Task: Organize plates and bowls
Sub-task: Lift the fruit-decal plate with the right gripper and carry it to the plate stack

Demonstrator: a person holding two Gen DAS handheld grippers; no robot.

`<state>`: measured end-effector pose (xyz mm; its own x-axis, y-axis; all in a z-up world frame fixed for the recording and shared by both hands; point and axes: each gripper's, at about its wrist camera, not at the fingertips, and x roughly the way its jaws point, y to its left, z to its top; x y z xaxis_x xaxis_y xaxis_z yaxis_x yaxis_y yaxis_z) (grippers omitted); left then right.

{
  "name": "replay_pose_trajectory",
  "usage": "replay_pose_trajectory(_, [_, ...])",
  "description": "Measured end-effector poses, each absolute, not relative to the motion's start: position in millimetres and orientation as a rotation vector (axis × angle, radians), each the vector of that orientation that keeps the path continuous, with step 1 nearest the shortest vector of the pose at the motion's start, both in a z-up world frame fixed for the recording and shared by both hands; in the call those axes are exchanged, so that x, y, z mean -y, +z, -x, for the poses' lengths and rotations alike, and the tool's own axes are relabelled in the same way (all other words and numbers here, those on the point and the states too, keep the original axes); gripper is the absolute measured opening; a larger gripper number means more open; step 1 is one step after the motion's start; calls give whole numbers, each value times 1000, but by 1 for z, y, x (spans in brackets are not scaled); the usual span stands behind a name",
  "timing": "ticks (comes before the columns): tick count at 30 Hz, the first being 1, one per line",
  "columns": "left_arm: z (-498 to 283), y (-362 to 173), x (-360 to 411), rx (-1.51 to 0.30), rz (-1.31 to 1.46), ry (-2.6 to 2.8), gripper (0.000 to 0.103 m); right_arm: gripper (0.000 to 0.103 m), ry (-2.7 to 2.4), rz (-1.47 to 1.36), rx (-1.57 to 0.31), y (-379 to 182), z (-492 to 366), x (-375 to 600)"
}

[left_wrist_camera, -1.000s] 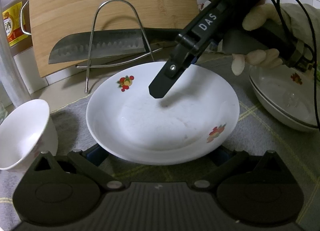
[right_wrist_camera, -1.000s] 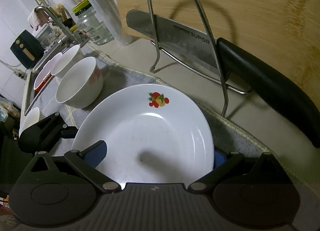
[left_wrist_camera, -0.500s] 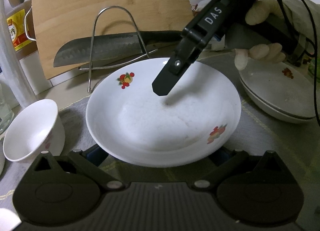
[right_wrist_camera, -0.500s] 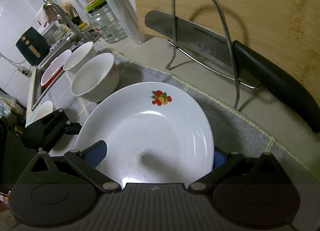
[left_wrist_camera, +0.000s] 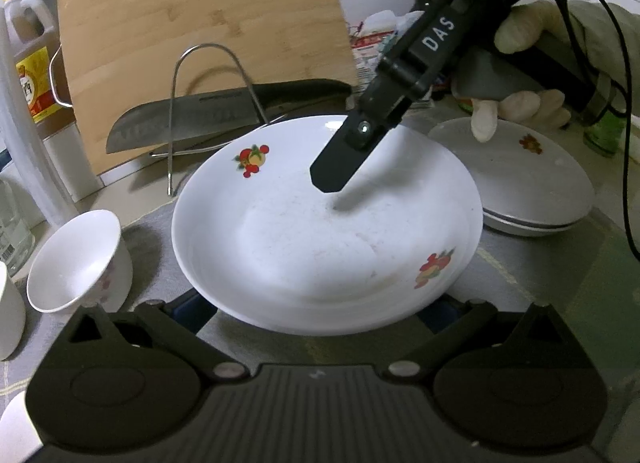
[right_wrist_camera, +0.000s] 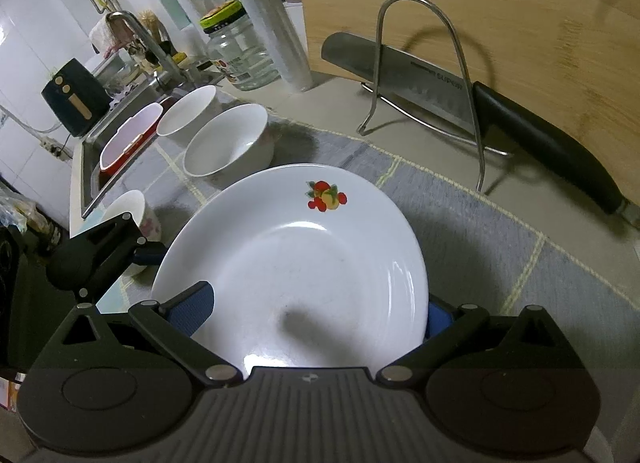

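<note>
Over the grey mat (right_wrist_camera: 460, 199), the plate (left_wrist_camera: 320, 231) has risen in the last second, and the plate stack (left_wrist_camera: 520, 179) at right shows more fully, so it looks bound there. Right gripper (right_wrist_camera: 316, 315) pinches the plate's rim, one finger (left_wrist_camera: 340, 167) lying over the plate. Left gripper (left_wrist_camera: 316, 303) stays wide open, plate between its pads; contact unclear.

Opposed close views, shared plate (left_wrist_camera: 320, 235)
</note>
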<state>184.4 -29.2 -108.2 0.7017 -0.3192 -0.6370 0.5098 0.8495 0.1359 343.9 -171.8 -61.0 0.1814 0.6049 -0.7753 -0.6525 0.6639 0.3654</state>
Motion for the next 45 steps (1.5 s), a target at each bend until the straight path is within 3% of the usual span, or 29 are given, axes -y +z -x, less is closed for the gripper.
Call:
replay_pose_trajectory(23, [-148,-95,71,-629,-379,-636,102,103,747,-22,-1028,-43,-274,232])
replay_pose_trajectory(45, [-163,-98,128,-608,-444,-842,102,103,540,-106,-1015,-45,-238,311])
